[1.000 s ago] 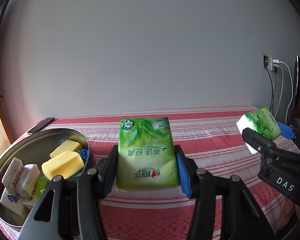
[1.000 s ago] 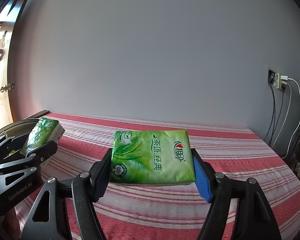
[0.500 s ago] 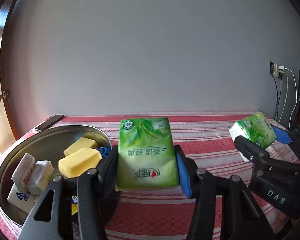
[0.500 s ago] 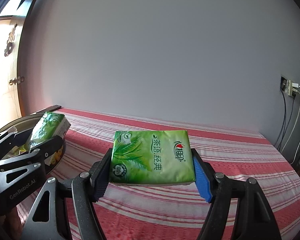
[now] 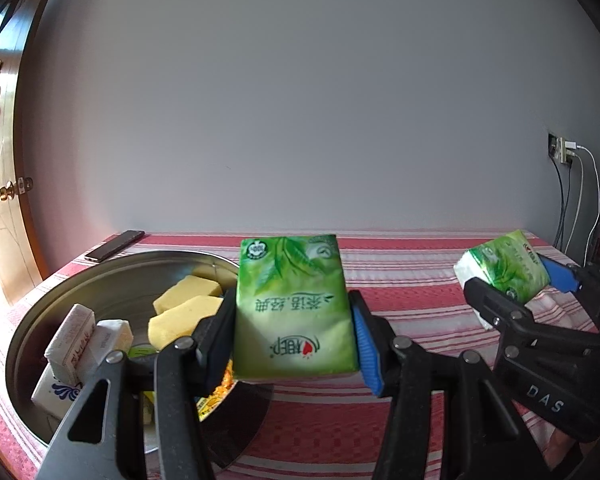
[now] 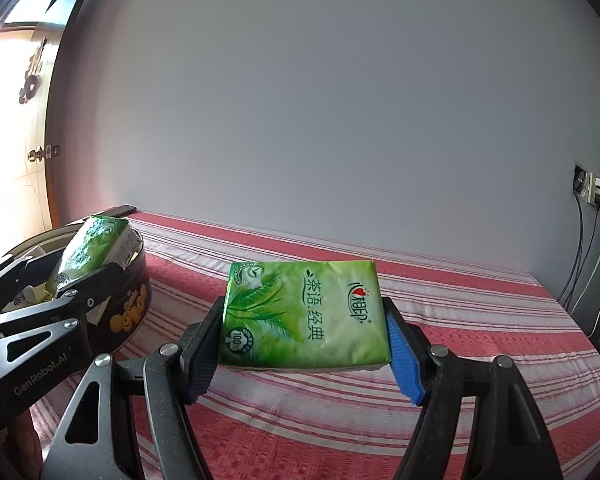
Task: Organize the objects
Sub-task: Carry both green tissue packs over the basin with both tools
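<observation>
My left gripper (image 5: 295, 340) is shut on a green tissue pack (image 5: 293, 308), held above the right rim of a round metal tin (image 5: 59, 300). The tin holds yellow blocks (image 5: 183, 312) and small white packets (image 5: 75, 336). My right gripper (image 6: 304, 344) is shut on a second green tissue pack (image 6: 304, 312), held flat over the red striped cloth (image 6: 480, 320). In the left wrist view that second pack (image 5: 504, 268) and the right gripper show at the right. In the right wrist view the left gripper's pack (image 6: 95, 252) hangs over the tin (image 6: 131, 312) at the left.
A dark phone (image 5: 113, 250) lies at the table's far left corner behind the tin. A wooden door with a knob (image 5: 7, 192) stands at the left. Cables and a wall socket (image 6: 592, 192) are at the right, by a grey wall.
Both grippers have shifted left with their packs. The tin now lies under and beside the left pack, closer to the view's middle.
</observation>
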A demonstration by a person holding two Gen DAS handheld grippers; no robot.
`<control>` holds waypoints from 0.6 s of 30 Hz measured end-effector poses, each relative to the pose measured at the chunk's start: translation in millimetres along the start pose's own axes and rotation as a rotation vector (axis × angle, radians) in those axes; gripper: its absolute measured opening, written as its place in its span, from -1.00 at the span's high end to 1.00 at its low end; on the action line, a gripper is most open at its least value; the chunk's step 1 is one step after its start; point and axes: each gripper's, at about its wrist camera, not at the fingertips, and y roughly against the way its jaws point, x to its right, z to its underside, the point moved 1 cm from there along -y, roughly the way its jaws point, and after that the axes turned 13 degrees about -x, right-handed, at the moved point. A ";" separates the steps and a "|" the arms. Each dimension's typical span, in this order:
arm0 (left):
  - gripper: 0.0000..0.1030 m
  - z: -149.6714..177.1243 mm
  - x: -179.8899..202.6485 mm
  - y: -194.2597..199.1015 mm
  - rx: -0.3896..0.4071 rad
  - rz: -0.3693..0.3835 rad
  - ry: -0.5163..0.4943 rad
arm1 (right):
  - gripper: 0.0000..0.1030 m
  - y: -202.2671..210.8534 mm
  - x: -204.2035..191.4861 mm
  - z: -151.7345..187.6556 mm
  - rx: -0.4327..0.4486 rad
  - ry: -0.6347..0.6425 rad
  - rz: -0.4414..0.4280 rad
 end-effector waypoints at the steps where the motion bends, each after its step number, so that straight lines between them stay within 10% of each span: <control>1: -0.03 -0.5 -0.7 -0.2 0.000 -0.001 0.002 | -0.43 -0.4 -2.9 -0.3 0.000 0.002 -0.001; 18: -0.03 3.0 -16.7 8.0 0.008 -0.016 0.027 | -0.43 4.7 -15.1 -1.2 0.011 0.022 -0.028</control>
